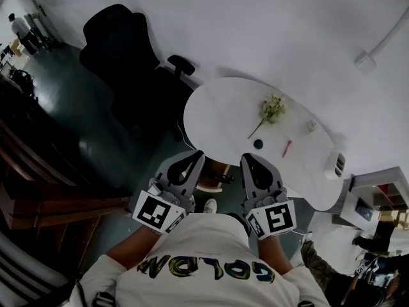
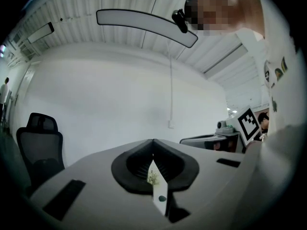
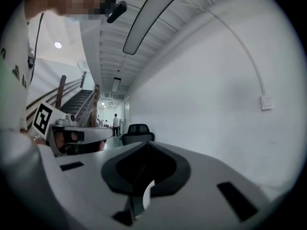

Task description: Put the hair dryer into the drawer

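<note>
Both grippers are held up close under the head camera, side by side above the near edge of a white round table. My left gripper has its jaws closed tip to tip with nothing between them, as the left gripper view also shows. My right gripper is shut and empty too, its dark pads meeting in the right gripper view. A white slotted thing sits at the table's right edge; I cannot tell if it is the hair dryer. No drawer is recognisable.
On the table lie a sprig of flowers, a dark round thing, a pink thing and a small jar. A black office chair stands at the far left, white furniture at the right, wooden stairs on the left.
</note>
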`<state>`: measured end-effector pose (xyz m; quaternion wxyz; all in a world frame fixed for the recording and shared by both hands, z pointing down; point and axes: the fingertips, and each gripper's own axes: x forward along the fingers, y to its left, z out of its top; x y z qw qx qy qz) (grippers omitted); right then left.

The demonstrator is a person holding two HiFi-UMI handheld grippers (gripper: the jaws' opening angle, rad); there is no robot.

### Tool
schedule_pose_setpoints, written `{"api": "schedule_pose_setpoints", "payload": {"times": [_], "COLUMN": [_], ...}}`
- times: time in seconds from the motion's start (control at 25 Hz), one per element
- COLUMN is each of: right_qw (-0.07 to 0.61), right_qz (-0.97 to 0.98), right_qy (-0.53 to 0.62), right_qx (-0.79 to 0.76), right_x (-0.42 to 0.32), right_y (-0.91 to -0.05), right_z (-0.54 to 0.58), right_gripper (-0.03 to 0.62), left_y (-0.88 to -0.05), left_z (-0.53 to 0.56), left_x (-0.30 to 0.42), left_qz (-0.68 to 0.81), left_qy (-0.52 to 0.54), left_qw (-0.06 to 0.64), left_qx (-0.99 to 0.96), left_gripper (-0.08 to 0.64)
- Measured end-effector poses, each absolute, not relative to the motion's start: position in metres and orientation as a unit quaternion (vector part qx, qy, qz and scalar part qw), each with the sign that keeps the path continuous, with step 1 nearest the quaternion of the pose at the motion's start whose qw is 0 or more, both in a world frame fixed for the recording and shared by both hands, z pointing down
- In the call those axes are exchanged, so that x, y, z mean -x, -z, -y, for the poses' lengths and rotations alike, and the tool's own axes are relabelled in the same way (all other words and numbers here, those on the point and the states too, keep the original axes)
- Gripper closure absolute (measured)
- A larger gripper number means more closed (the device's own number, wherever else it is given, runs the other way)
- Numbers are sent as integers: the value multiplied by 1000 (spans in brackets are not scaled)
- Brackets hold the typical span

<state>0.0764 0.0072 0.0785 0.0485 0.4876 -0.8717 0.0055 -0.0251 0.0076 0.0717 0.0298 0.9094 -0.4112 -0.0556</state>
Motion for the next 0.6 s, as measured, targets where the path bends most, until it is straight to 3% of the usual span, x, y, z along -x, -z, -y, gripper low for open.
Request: {"api": "schedule_pose_setpoints", "payload": {"times": [0.6], "right_qw": [50], "right_qz": [873], "right_qy": [8], "right_qx": [-485], "right_x": [-72], "right_y": [-71], "right_z": [-9], "right_gripper": [577], "left_y": [-65], "left_z": [-5], "left_x": [24], "left_qz": [407], "left_qy": [62], "left_qw": [30], "left_qx": [-911], "left_gripper": [548]}}
